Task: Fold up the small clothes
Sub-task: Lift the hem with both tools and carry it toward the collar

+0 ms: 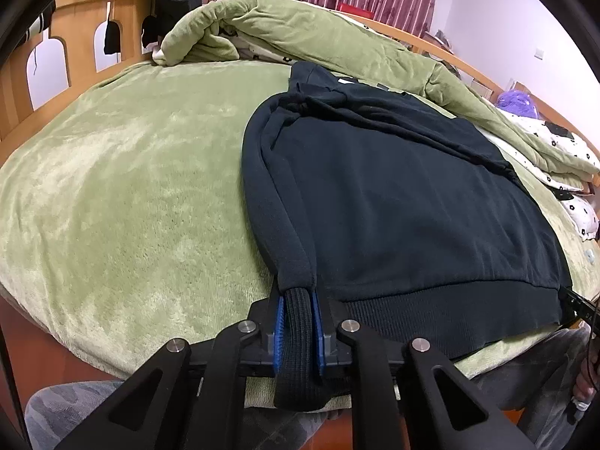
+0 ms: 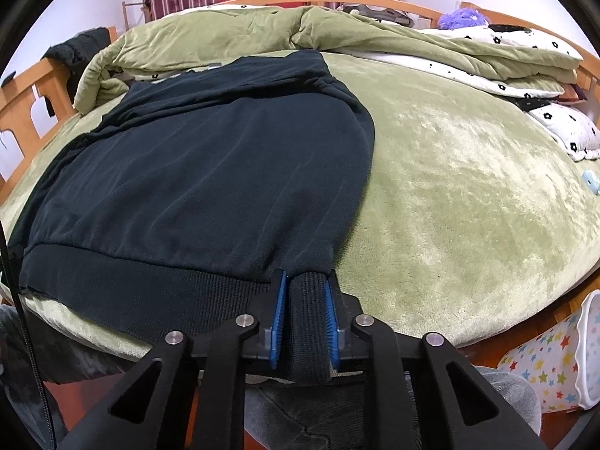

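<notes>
A dark navy sweatshirt (image 1: 393,202) lies flat on a green plush bed cover (image 1: 131,172), its ribbed hem toward me at the bed's near edge. Both sleeves run down along its sides. My left gripper (image 1: 298,300) is shut on the ribbed cuff (image 1: 298,337) of the left sleeve, blue pads pressing both sides. In the right wrist view the same sweatshirt (image 2: 206,172) fills the left half, and my right gripper (image 2: 305,281) is shut on the right sleeve's ribbed cuff (image 2: 307,322). The cuff ends hang past the pads toward me.
A rumpled green quilt (image 1: 300,33) with a flower-print lining is heaped behind the sweatshirt. A wooden bed frame (image 1: 75,26) rises at the back left. A star-patterned basket (image 2: 555,360) stands on the floor at right. A person's grey camouflage trousers (image 1: 67,405) show below the bed edge.
</notes>
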